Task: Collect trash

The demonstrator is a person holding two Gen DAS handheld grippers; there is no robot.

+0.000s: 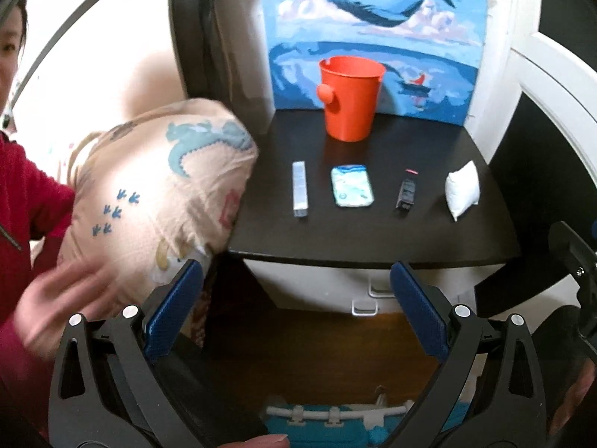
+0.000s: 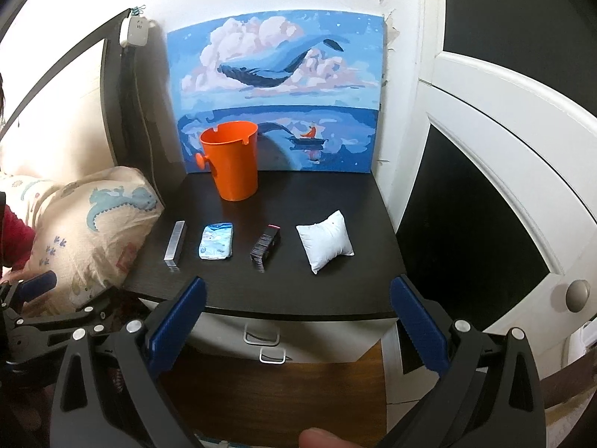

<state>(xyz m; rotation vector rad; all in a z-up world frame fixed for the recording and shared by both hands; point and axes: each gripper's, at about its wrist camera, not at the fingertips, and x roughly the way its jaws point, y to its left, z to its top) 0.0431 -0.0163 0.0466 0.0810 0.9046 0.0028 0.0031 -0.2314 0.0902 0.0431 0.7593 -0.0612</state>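
Note:
An orange bucket (image 1: 350,98) (image 2: 231,159) stands at the back of a dark nightstand top (image 1: 373,235) (image 2: 298,291). In a row in front of it lie a silver stick pack (image 1: 300,189) (image 2: 175,241), a blue-white packet (image 1: 352,186) (image 2: 216,240), a small black box (image 1: 406,189) (image 2: 265,248) and a small white pillow-like pouch (image 1: 462,190) (image 2: 325,240). My left gripper (image 1: 296,272) is open and empty, held before the table's front edge. My right gripper (image 2: 297,287) is open and empty, over the front edge.
A whale painting (image 1: 373,33) (image 2: 276,93) leans on the wall behind the bucket. A dinosaur-print pillow (image 1: 156,186) (image 2: 86,231) presses against the table's left side. A person in red (image 1: 22,205) is at the left. A white door (image 2: 503,186) stands right. Drawers (image 2: 268,339) sit below.

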